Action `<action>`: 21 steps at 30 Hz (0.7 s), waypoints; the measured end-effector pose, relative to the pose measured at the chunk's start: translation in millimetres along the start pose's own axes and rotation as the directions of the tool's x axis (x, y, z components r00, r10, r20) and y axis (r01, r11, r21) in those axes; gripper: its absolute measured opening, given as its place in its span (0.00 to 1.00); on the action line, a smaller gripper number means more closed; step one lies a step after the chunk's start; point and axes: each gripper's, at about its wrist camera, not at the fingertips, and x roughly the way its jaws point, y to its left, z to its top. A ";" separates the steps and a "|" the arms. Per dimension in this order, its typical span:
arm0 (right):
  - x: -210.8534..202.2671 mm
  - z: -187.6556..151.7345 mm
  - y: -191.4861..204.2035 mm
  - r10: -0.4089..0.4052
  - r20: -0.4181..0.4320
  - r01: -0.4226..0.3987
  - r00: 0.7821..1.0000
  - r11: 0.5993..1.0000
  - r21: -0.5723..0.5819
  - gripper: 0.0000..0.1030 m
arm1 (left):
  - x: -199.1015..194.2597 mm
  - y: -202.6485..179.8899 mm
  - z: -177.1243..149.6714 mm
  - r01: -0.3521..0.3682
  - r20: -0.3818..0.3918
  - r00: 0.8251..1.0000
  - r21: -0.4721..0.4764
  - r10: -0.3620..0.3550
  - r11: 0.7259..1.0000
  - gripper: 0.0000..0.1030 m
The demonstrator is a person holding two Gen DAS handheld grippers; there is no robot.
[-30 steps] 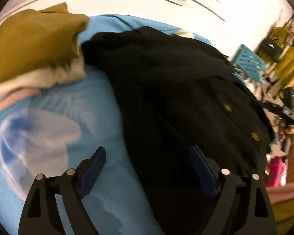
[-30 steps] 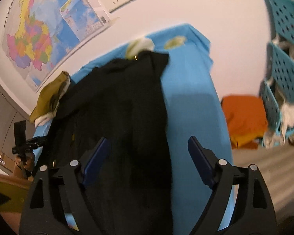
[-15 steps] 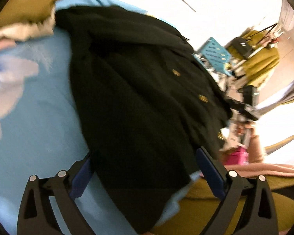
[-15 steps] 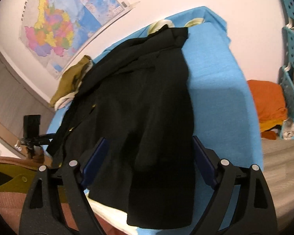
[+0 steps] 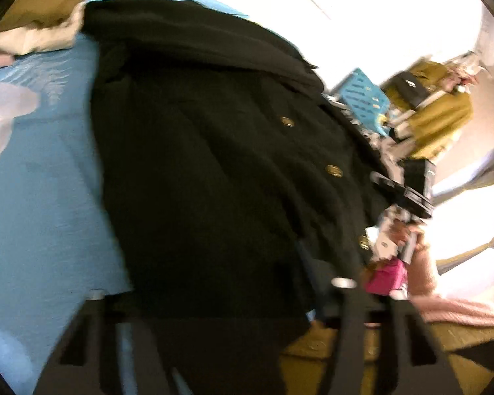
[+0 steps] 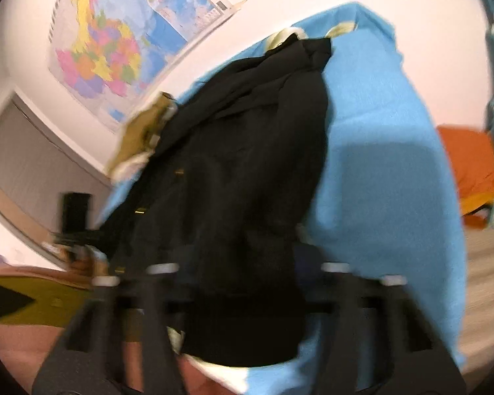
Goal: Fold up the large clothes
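Observation:
A black coat [image 5: 214, 148] with gold buttons lies spread on a table under a blue cloth [image 5: 42, 214]. My left gripper [image 5: 210, 279] sits at the coat's near hem. Its jaws are closing with the hem between them, and a gap still shows. In the right wrist view the same coat [image 6: 240, 164] runs away from me. My right gripper [image 6: 240, 256] straddles its near corner, jaws closing around the fabric but still apart. Both views are motion-blurred. The other gripper [image 5: 411, 184] shows at the coat's right edge, held by a hand [image 5: 418, 263].
A pile of mustard and cream garments [image 5: 49, 6] lies at the table's far left. Blue crates [image 5: 362, 95] and hanging clothes stand beyond the right side. An orange bundle [image 6: 471, 171] lies on the floor. A map [image 6: 108, 49] hangs on the wall.
Both pairs of jaws have narrowed from wide open. Each gripper moved in over the coat's near hem, which now lies between the fingers. The left view swung right across the coat.

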 end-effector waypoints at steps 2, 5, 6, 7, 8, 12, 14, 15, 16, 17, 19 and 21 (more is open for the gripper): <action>2.2 -3.3 -3.2 -0.019 -0.012 0.019 1.000 1.000 0.015 0.46 | 0.0 7.0 0.8 0.040 0.012 0.999 -0.052 -0.040 0.998 0.49; 4.0 -4.1 0.9 -0.005 -0.004 0.005 1.000 1.000 0.008 0.49 | 3.4 5.0 2.2 0.107 0.034 0.994 -0.079 -0.105 0.991 0.65; 6.2 -3.8 2.9 0.011 -0.004 -0.011 1.000 1.000 0.016 0.48 | 5.4 0.4 3.1 0.092 0.040 0.995 -0.071 -0.089 0.993 0.64; 9.0 -3.8 4.2 0.029 -0.009 -0.029 1.000 0.999 0.024 0.33 | 6.3 -2.4 3.5 0.072 0.045 0.997 -0.066 -0.069 0.995 0.54; 14.0 -4.1 6.0 0.067 -0.017 -0.067 0.998 0.997 0.040 0.23 | 8.7 -3.8 4.0 0.038 0.047 0.998 -0.067 -0.035 0.997 0.40; 1.7 -1.4 30.6 0.097 0.057 -0.098 0.994 0.995 0.012 0.16 | 1.3 8.4 5.3 0.056 0.062 0.997 -0.135 -0.048 0.989 0.07; -18.1 2.3 46.8 0.124 0.125 -0.123 0.984 0.992 -0.015 0.15 | -21.2 4.3 6.7 0.086 0.121 0.990 -0.113 -0.072 0.990 0.06; -32.7 3.7 60.4 0.133 0.171 -0.128 0.976 0.991 -0.043 0.15 | -32.7 -0.3 7.2 0.101 0.147 0.985 -0.095 -0.087 0.990 0.06; -40.7 3.9 69.7 0.139 0.189 -0.129 0.972 0.990 -0.064 0.14 | -43.9 -4.7 7.5 0.103 0.171 0.981 -0.078 -0.088 0.992 0.06; -46.8 3.7 78.6 0.141 0.200 -0.126 0.969 0.988 -0.087 0.14 | -54.7 -9.3 6.8 0.103 0.198 0.976 -0.058 -0.089 0.993 0.06; -59.8 1.2 101.9 0.154 0.221 -0.124 0.963 0.982 -0.141 0.14 | -78.5 -15.0 5.4 0.103 0.247 0.965 -0.025 -0.094 0.994 0.06; -69.0 -5.9 117.8 0.182 0.229 -0.144 0.956 0.974 -0.173 0.14 | -100.7 -18.2 0.5 0.107 0.291 0.951 -0.005 -0.101 0.994 0.05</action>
